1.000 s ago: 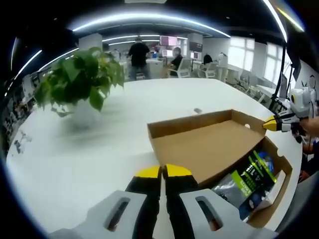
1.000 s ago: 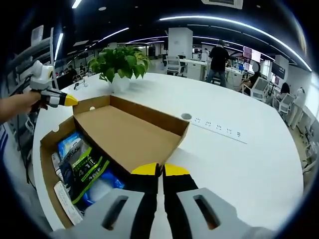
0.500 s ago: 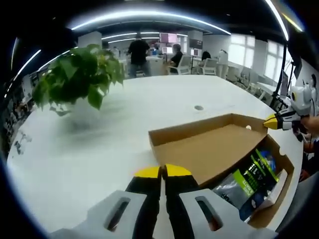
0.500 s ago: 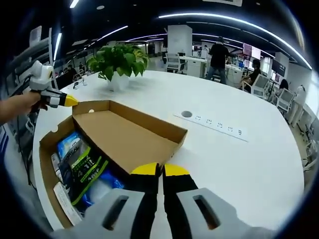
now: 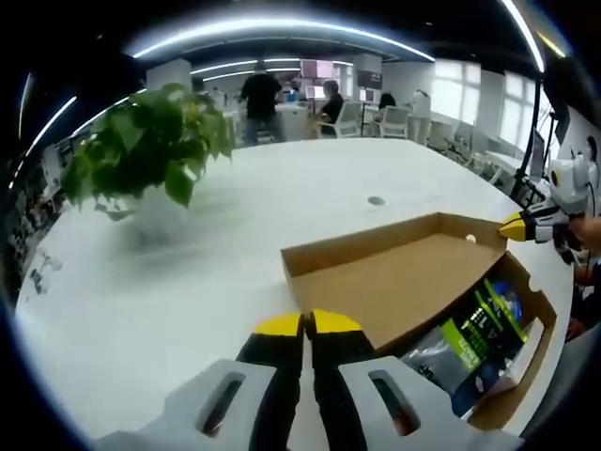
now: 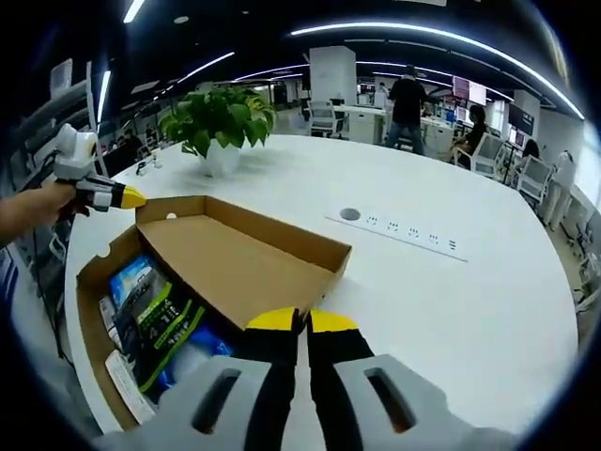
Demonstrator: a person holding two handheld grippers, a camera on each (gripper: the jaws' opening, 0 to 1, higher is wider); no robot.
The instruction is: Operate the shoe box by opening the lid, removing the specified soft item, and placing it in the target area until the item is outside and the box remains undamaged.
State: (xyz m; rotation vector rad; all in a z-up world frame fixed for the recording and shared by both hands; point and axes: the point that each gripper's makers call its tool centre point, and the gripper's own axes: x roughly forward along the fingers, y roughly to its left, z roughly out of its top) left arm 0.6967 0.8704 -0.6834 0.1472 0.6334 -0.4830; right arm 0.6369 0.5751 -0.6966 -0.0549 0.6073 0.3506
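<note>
An open cardboard shoe box (image 5: 537,305) (image 6: 92,277) lies on the white table. Its lid (image 5: 394,282) (image 6: 235,263) is swung up and back, inner face showing. Inside lie a green-and-black soft packet (image 5: 474,334) (image 6: 160,315), a blue pack and something white. My left gripper (image 5: 305,324) is shut at one corner of the lid's edge; in the right gripper view the left gripper (image 6: 120,195) pinches the far corner. My right gripper (image 6: 300,321) is shut on the opposite corner, and in the left gripper view the right gripper (image 5: 515,226) sits at the far corner.
A potted plant (image 5: 146,150) (image 6: 221,117) stands on the table beyond the box. A round cable port (image 5: 376,200) (image 6: 349,214) and a socket strip (image 6: 408,235) are set into the tabletop. A hand (image 6: 28,211) holds the left gripper. People and chairs are far behind.
The lid has tipped slightly flatter and farther back, so a little more of the box's contents shows. Both grippers stayed shut at its corners.
</note>
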